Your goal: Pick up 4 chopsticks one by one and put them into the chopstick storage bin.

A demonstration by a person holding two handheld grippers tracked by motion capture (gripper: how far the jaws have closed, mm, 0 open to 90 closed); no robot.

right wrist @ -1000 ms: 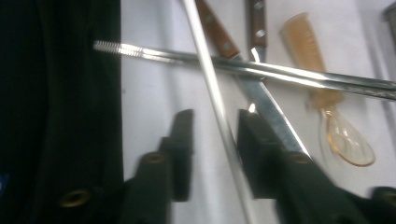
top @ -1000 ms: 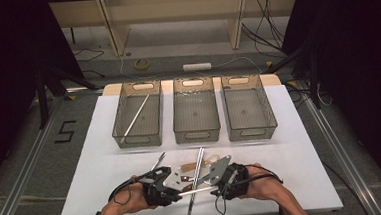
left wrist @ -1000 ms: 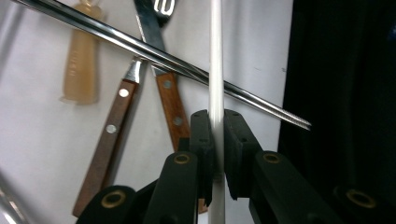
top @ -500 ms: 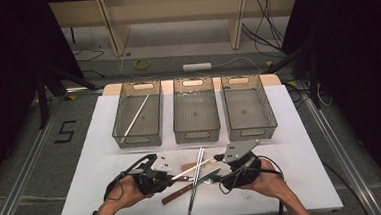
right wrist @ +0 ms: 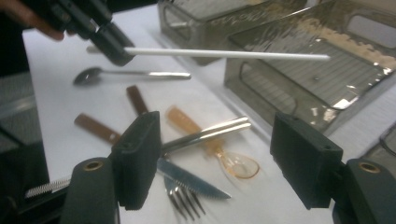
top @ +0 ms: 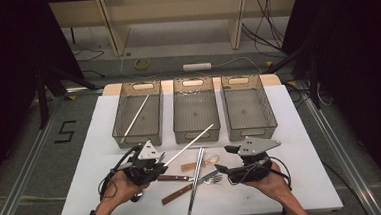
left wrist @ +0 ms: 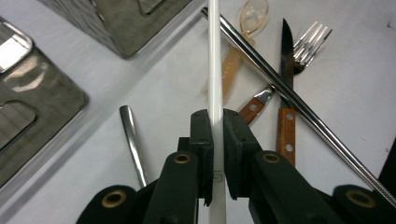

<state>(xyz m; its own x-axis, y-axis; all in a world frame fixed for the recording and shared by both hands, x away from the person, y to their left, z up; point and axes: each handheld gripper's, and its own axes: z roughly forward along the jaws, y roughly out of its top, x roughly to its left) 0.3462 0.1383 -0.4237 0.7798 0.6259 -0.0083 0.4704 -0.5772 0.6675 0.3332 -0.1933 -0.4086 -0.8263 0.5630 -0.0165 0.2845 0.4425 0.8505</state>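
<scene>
White chopstick (top: 188, 144) is light, stiff and slick; my left gripper (top: 154, 166) has its fingers clamped near one end, tip over the middle bin (top: 197, 133). Right gripper (top: 222, 169) has just been opening, nothing between its fingers, above the counter (top: 303, 180).

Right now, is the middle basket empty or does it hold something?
Empty. The high view shows the bare mesh floor of the middle basket, while the left basket holds one white stick.
</scene>
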